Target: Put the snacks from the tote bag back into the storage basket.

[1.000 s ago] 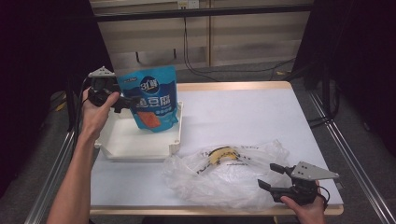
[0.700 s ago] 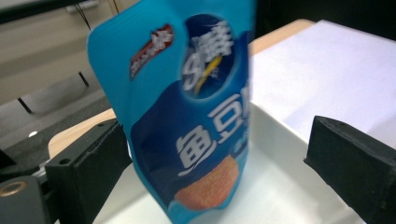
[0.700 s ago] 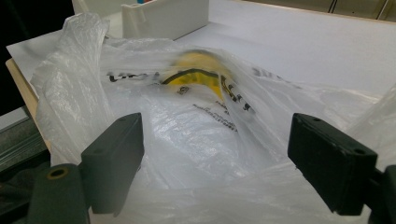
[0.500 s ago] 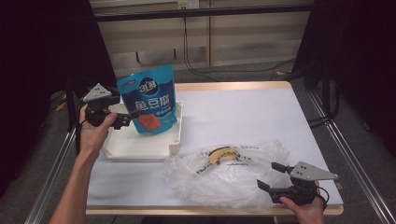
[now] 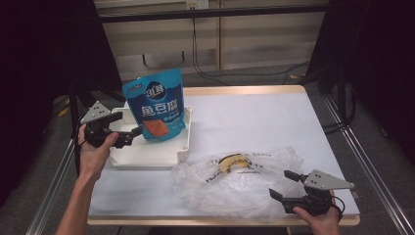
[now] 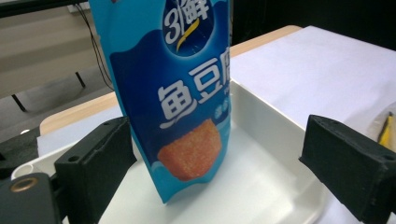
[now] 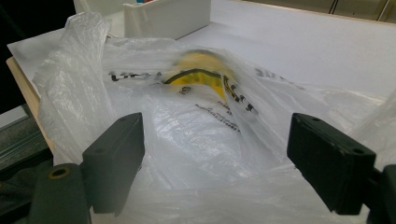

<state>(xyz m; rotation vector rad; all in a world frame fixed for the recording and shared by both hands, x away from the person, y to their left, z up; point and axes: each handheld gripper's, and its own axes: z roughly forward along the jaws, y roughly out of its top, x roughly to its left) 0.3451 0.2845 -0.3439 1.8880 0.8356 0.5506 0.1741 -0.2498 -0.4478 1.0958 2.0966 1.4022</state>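
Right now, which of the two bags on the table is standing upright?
The blue snack pouch, standing in the white tray near the left gripper. The clear plastic bag lies crumpled flat on the table by the right gripper.

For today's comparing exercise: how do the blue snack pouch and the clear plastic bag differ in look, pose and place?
The blue snack pouch is opaque, printed in strong colour; the clear plastic bag is see-through with a yellow mark. The pouch stands upright; the bag lies flat and crumpled. The pouch sits in the white tray; the bag lies on the table. Shared: each has an open gripper, left gripper and right gripper, facing it.
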